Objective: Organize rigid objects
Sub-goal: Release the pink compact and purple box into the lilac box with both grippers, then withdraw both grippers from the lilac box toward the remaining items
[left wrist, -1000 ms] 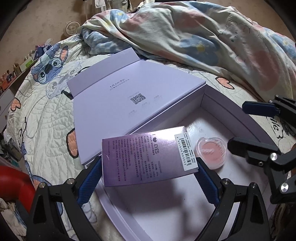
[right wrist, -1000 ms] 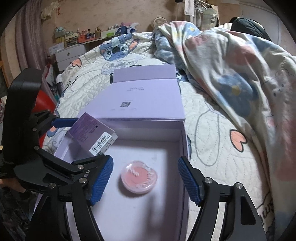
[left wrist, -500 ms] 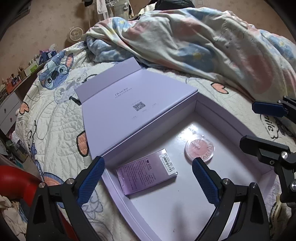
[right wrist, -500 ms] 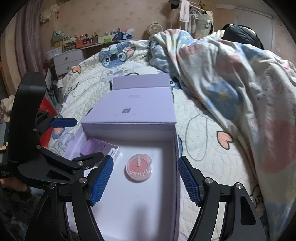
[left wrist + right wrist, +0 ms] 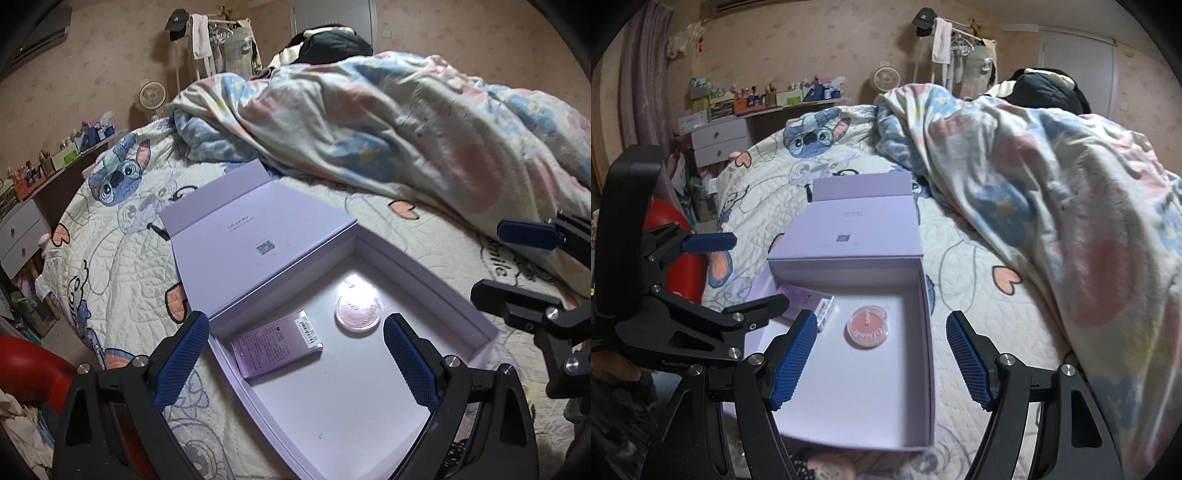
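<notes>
An open lilac gift box (image 5: 424, 280) (image 5: 925, 295) lies on the bed, its lid (image 5: 255, 236) (image 5: 857, 229) folded flat behind it. Inside lie a flat purple eye-cosmetics carton (image 5: 277, 343) (image 5: 809, 301) with a barcode label and a round pink blush compact (image 5: 358, 311) (image 5: 867, 325). My left gripper (image 5: 295, 358) is open and empty, held above the box's near left corner. My right gripper (image 5: 882, 354) is open and empty, above the box's near right side, and also shows in the left wrist view (image 5: 517, 258).
The box sits on a cream quilted bedspread (image 5: 122, 258) with cartoon prints. A crumpled floral duvet (image 5: 388, 122) (image 5: 1052, 184) is heaped behind and to the right. A red object (image 5: 26, 373) is at the bed's left edge. Drawers (image 5: 720, 142) and a cluttered shelf stand by the far wall.
My left gripper has let go of the purple carton, which now lies in the box. Both grippers have drawn back and up from the box.
</notes>
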A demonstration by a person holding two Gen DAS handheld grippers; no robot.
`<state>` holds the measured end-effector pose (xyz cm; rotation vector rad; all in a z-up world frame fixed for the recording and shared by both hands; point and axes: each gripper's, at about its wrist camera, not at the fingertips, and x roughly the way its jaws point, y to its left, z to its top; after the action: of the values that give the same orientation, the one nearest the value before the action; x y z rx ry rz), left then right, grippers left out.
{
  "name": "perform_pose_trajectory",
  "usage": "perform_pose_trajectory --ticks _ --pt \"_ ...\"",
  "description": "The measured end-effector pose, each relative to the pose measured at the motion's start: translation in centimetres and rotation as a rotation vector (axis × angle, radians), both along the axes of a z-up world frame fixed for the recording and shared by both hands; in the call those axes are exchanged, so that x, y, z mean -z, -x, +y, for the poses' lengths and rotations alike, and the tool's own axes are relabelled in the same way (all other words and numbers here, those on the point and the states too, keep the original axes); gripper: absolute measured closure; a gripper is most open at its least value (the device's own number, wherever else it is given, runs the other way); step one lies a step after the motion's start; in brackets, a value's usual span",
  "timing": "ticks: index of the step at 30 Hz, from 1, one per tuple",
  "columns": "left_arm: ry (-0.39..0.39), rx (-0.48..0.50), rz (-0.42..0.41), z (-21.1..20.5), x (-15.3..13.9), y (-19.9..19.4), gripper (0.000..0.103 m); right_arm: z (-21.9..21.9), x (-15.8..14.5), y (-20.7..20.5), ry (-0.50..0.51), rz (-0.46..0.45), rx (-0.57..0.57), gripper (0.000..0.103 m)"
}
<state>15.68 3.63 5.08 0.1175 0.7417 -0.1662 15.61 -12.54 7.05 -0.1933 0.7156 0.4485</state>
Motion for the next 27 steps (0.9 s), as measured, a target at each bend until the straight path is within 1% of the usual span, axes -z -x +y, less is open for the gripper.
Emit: perform_pose_trajectory --ticks 5,12,17,27 --pt "0.015 0.002 -0.017 0.2 -1.1 1.7 0.006 -0.1 -1.2 2.1 -0.013 -0.02 0.015 0.029" --pt "0.012 0.011 -0.022 0.3 -1.5 4.2 0.004 -0.2 -2.3 4.9 -0.031 -0.051 0.03 0.027" --pt "0.019 0.017 -0.015 0.2 -1.5 5.6 0.004 -0.3 -2.7 6.9 -0.037 -0.063 0.041 0.025" --pt "0.01 0.038 -0.031 -0.7 -1.8 9.3 0.004 -1.1 -3.0 10.6 -0.045 -0.08 0.053 0.024"
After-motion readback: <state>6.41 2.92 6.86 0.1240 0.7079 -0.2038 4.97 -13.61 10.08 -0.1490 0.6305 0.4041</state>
